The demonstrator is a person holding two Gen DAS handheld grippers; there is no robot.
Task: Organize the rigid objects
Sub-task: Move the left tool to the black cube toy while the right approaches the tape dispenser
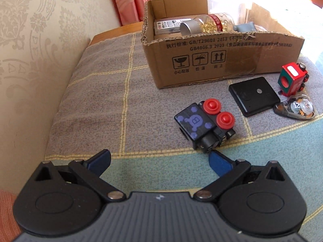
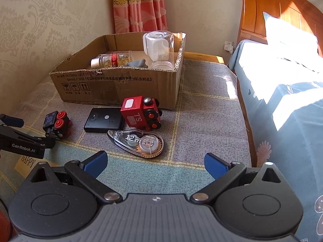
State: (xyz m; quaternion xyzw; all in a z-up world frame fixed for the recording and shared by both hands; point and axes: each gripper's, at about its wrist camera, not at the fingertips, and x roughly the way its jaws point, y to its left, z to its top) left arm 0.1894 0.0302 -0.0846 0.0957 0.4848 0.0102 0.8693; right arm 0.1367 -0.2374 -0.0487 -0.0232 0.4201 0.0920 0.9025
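Note:
A cardboard box (image 1: 212,60) (image 2: 113,84) stands on the checked cloth and holds a bottle with a red label (image 1: 206,25) (image 2: 112,59), a grey piece (image 1: 244,27) and clear plastic containers (image 2: 158,45). In front of it lie a black toy car with red wheels (image 1: 203,125) (image 2: 57,124), a flat black device (image 1: 254,95) (image 2: 104,122), a red toy train (image 1: 292,78) (image 2: 141,113) and a clear correction tape (image 1: 296,109) (image 2: 139,143). My left gripper (image 1: 159,160) (image 2: 30,133) is open, its right fingertip just short of the black car. My right gripper (image 2: 156,164) is open, close behind the correction tape.
The cloth-covered surface (image 1: 101,100) runs along a patterned wall (image 1: 30,40) on the left. A bed with blue bedding (image 2: 282,92) and a wooden headboard (image 2: 272,10) borders the right side. Pink curtains (image 2: 139,6) hang behind the box.

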